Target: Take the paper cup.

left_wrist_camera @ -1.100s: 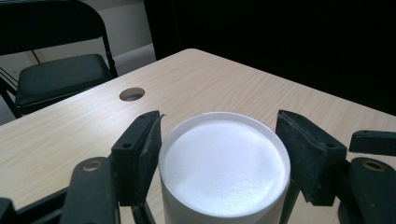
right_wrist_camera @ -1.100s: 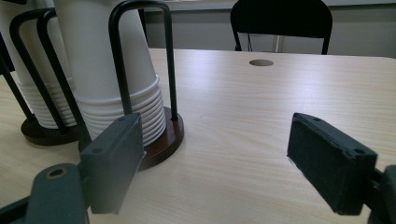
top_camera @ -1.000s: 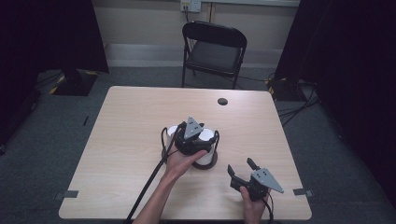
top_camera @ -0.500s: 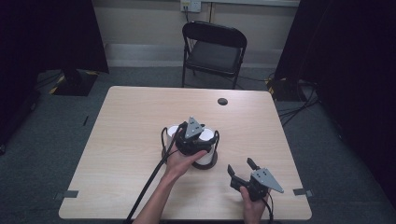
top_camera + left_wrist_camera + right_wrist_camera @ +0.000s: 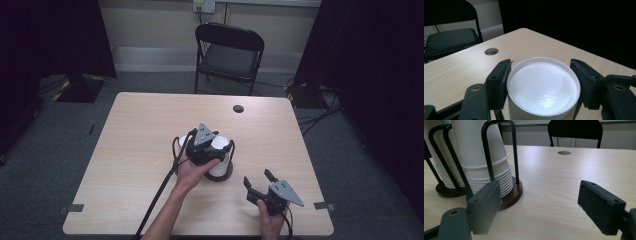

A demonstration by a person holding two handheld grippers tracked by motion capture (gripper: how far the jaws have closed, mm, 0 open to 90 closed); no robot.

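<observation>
Two stacks of upturned white paper cups stand in black wire holders on dark round bases mid-table. In the high view my left gripper [image 5: 219, 146] sits at the top of the right-hand stack [image 5: 220, 162]. In the left gripper view its jaws have just been closing, and both pads press the sides of the top cup [image 5: 543, 87]. The other stack [image 5: 183, 142] stands just left of it. My right gripper [image 5: 257, 176] rests near the table's front right, jaws wide open with nothing between them [image 5: 539, 200], facing the nearer stack [image 5: 484, 162].
A black folding chair [image 5: 227, 55] stands beyond the table's far edge. A round cable hole [image 5: 238, 108] lies in the tabletop [image 5: 130, 130] at the back. The left gripper's cable [image 5: 160, 190] trails toward the front edge. Dark curtains hang on both sides.
</observation>
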